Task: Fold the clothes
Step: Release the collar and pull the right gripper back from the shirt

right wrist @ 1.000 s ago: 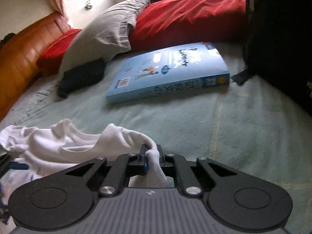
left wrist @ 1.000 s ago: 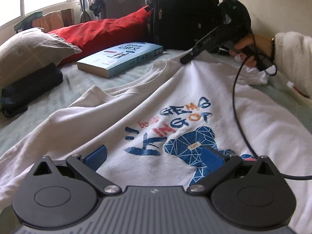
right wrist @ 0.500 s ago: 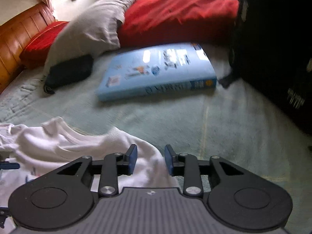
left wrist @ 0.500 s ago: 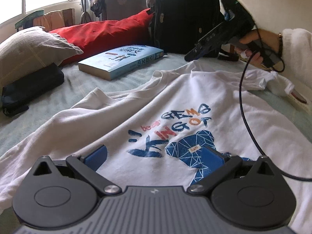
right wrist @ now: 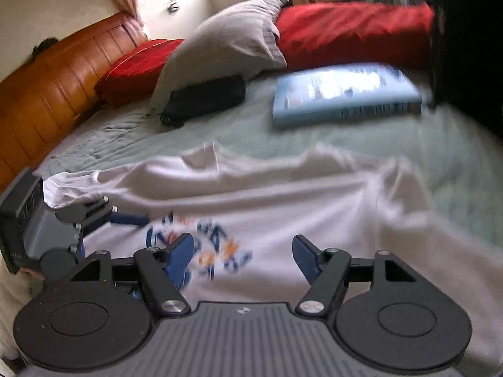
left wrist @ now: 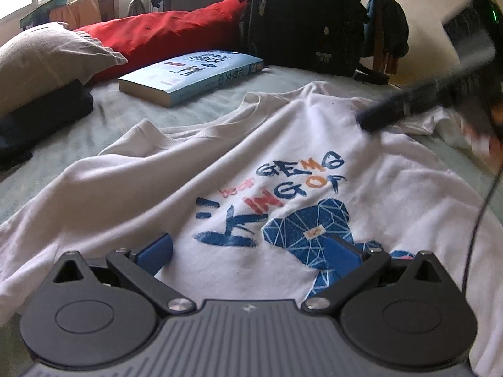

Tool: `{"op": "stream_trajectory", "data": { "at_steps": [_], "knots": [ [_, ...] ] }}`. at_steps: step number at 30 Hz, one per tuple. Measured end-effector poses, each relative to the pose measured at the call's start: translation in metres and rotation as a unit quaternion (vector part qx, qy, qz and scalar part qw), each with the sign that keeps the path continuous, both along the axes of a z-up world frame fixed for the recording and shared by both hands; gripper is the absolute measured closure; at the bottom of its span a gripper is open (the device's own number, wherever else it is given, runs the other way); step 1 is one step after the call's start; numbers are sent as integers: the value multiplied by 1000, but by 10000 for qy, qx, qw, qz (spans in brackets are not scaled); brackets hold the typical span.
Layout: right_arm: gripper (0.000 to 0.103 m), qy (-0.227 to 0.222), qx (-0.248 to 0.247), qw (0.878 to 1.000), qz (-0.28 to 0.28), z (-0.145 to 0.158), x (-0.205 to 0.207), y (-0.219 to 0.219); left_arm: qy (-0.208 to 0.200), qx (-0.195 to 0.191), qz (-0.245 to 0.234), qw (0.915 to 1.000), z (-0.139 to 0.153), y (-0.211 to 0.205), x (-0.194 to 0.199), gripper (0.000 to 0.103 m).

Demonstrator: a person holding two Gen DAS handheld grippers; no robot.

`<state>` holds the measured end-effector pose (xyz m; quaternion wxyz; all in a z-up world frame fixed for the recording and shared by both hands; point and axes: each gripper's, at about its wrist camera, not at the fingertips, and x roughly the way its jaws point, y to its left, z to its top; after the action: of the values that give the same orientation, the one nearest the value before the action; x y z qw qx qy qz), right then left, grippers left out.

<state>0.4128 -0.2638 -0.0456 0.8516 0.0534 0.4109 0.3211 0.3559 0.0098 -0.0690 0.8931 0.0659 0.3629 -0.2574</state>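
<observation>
A white T-shirt (left wrist: pixel 283 144) with a blue, red and orange printed graphic lies spread face-up and lightly wrinkled on a pale green bed (left wrist: pixel 78 132).

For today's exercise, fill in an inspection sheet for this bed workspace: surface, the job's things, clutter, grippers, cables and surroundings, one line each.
Surface: bed with a pale green sheet, lightly creased.
Job's things: white T-shirt spread print side up, not yet folded; far sleeve bunched.
Clutter: blue book, grey pillow, red pillow, dark pouch, black backpack, all beyond the collar.
Grippers: left gripper open over the print, gripping nothing; right gripper opening, nothing between its jaws.
Cables: black cable trailing across the shirt's right side.
Surroundings: wooden headboard, window, hanging clothes.
</observation>
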Motion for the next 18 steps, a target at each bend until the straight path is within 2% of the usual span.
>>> {"op": "stream_trajectory", "data": {
  "at_steps": [1, 3, 4, 6, 7, 8, 9, 11, 16, 18],
  "knots": [
    [29, 138, -30, 9997, -221, -13, 4, -4, 12, -50, 41, 10000, 0, 1, 0, 1],
    [30, 101, 142, 9985, -510, -27, 13, -10, 34, -170, 121, 9998, 0, 3, 1, 1],
    [30, -31, 248, 9971, -713, -27, 16, -12, 39, -159, 147, 9998, 1, 4, 0, 1],
    [29, -215, 29, 9923, -1216, -19, 16, -6, 53, -31, 164, 9998, 4, 4, -4, 1],
    [26, -278, -125, 9889, -1451, -14, 14, -1, 69, 82, 154, 9998, 7, 3, -6, 1],
    [16, -292, -219, 9874, -1538, -10, 10, 5, 84, 196, 144, 9997, 10, 2, -9, 1],
    [4, -291, -277, 9883, -1474, -7, 4, 12, 74, 280, 128, 9995, 16, 3, -11, 1],
    [0, -404, -272, 9914, -1214, -5, -14, 28, 77, 386, 163, 9991, 26, 7, -11, 1],
    [0, -421, -176, 9973, -576, -27, -45, 53, 260, 490, 496, 9972, 44, 26, 12, 1],
    [0, -730, -240, 9957, -513, -32, -55, 56, 364, 571, 648, 9956, 46, 32, 26, 1]
  ]
}}
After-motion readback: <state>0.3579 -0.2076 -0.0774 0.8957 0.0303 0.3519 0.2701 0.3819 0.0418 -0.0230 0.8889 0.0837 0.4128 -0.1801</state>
